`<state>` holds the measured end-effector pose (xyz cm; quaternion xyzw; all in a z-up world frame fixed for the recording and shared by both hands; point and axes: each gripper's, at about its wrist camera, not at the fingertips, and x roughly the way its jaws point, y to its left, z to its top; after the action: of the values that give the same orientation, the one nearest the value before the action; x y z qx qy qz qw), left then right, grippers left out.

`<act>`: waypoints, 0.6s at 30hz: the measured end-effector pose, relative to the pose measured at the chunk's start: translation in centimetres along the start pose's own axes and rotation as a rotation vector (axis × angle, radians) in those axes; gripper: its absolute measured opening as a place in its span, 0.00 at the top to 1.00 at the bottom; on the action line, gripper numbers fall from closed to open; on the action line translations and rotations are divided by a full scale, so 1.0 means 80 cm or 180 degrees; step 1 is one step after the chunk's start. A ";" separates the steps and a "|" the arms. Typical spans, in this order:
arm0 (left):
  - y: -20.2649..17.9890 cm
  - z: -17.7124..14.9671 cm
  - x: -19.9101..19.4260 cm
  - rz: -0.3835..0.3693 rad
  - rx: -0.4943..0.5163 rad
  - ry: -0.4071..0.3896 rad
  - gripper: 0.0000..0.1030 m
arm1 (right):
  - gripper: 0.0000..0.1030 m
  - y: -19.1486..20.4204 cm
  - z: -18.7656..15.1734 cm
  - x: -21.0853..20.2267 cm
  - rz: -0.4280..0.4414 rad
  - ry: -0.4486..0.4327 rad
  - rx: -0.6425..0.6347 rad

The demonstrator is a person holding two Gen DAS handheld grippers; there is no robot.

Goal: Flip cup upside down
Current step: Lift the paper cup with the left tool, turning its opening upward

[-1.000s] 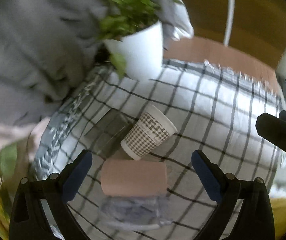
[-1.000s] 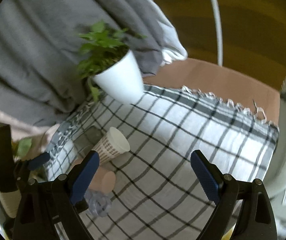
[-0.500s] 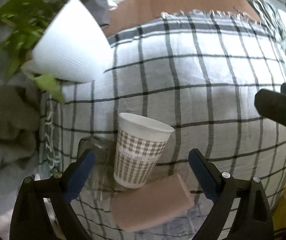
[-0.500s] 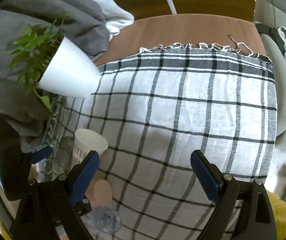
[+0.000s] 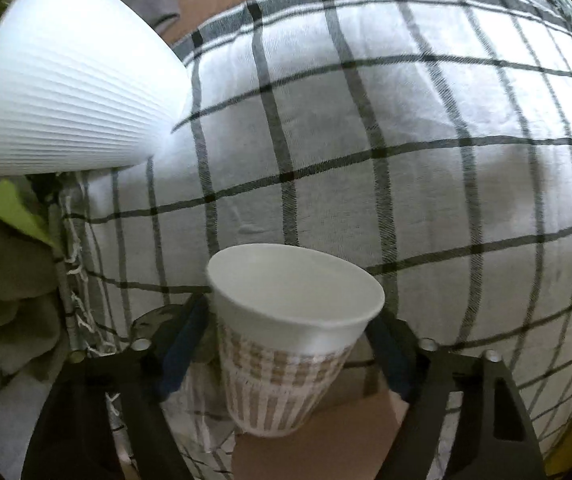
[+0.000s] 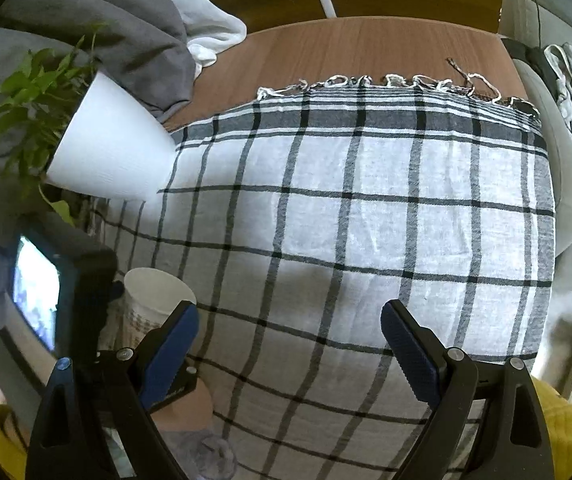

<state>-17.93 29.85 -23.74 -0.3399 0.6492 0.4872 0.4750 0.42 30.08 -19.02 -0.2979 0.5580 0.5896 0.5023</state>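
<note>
Paper cup (image 5: 286, 344), brown-checked, mouth up: pinched between the blue pads (image 5: 181, 354) of the left gripper (image 5: 290, 350), above a pink block (image 5: 318, 440) on the checked tablecloth (image 5: 366, 140). Right gripper (image 6: 290, 344): held spread wide over bare cloth. White ribbed plant pot (image 5: 65, 96): placed at the cloth's far left corner.

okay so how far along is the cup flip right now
Done: the left gripper has its fingers around the paper cup; whether they grip it is unclear. In hand: the cup stands mouth up. Left: lifting it, turning it over and setting it rim down on the checked cloth. The right gripper is open and empty.
</note>
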 end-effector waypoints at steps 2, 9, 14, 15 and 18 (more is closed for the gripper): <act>0.000 0.002 0.005 0.0008 -0.0015 0.0038 0.34 | 0.10 -0.003 0.002 0.001 -0.0007 0.0005 0.0009; 0.012 0.009 -0.020 -0.0132 -0.0195 -0.0082 0.35 | 0.10 -0.009 0.007 -0.002 0.0034 -0.0002 0.0041; 0.026 0.007 -0.053 -0.0421 -0.0528 -0.0178 0.35 | 0.10 -0.010 0.018 -0.027 0.0122 -0.0139 -0.0056; 0.029 0.006 -0.063 -0.0505 -0.0621 -0.0206 0.35 | 0.10 -0.010 0.022 -0.034 0.0148 -0.0185 -0.0088; 0.038 -0.005 -0.092 -0.0687 -0.0995 -0.0322 0.35 | 0.10 -0.010 0.032 -0.055 0.0204 -0.0323 -0.0194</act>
<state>-18.46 30.20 -15.76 -0.4523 0.5008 0.5448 0.4979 3.13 31.30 -14.82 -0.2647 0.5229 0.6364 0.5015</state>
